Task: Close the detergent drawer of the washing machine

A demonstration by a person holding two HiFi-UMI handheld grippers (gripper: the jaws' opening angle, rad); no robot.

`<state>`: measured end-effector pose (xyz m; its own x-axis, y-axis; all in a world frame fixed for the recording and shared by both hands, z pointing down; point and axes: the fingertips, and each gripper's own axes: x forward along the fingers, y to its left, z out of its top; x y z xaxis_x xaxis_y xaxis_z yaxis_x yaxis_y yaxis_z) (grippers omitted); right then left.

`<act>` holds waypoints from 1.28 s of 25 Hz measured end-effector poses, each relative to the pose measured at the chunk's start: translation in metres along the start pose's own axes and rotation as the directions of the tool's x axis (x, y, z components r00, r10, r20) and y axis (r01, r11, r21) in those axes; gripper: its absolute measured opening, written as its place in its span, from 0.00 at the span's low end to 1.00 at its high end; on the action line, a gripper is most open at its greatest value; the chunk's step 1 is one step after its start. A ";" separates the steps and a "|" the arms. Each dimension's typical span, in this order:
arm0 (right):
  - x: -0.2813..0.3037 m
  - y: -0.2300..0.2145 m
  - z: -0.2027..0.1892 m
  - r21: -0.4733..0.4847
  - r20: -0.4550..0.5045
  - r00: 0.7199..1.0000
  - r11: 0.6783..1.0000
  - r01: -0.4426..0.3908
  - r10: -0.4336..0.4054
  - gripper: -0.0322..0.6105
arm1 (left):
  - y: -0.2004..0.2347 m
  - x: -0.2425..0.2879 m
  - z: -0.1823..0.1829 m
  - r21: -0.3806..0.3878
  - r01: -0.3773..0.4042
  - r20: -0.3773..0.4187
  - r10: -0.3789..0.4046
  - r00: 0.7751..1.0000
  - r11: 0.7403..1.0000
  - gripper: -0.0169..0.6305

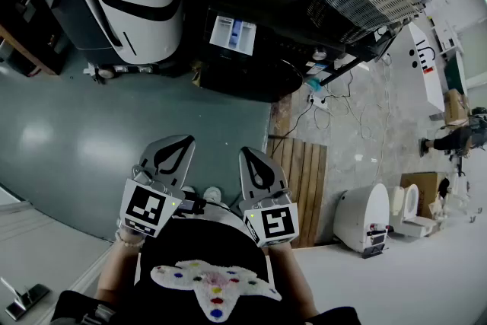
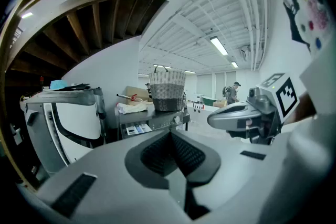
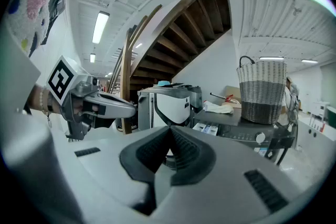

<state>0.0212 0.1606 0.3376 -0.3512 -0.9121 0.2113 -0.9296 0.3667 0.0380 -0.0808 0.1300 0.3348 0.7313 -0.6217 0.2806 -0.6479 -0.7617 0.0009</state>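
Since both pairs of jaws are pressed fully together with nothing between them, this looks to me like a poke-it-shut job, not a grab. The left gripper (image 1: 169,156) and right gripper (image 1: 257,164) sit side by side low in the head view, tucked close to the person's body and pointing out across the room.

The detergent drawer (image 1: 232,35) is well apart from both, straight ahead. It's pulled out of the front of the dark washing machine (image 1: 262,72) and sticks out toward the person. Its long axis runs roughly along the line the grippers point, so I'd guess the push has to go straight away from the body, into the machine.

In the left gripper view the drawer (image 2: 136,128) sits a bit left of the closed jaws. In the right gripper view the drawer (image 3: 206,128) is a bit right of them. In the head view the right gripper lines up slightly better, so I'd call it the nearer one, but only just.

As for writing, I can't read anything. The drawer only shows white and blue sections, the control panel is too small, and the cubes carry square markers, not text.
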 end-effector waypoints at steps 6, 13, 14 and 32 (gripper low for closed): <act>0.002 -0.002 -0.001 -0.002 0.004 1.000 1.000 -0.001 0.001 0.06 | 0.001 0.003 -0.001 0.002 -0.005 0.003 0.005 1.000 1.000 0.04; 0.001 -0.004 -0.002 0.003 0.003 1.000 1.000 -0.013 0.013 0.06 | -0.001 0.005 0.000 0.003 -0.011 0.000 0.011 1.000 1.000 0.04; 0.001 -0.004 -0.004 0.006 0.002 1.000 1.000 -0.014 0.014 0.06 | -0.002 0.006 0.000 0.003 -0.012 0.000 0.012 1.000 1.000 0.04; -0.027 -0.024 0.004 0.118 0.095 0.992 0.989 -0.093 0.082 0.05 | -0.026 0.006 0.002 0.003 -0.084 0.006 0.084 0.996 0.996 0.04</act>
<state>0.0520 0.1755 0.3269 -0.4351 -0.8924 0.1196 -0.8997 0.4256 -0.0971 -0.0589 0.1460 0.3345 0.6754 -0.6849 0.2735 -0.7065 -0.7072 -0.0262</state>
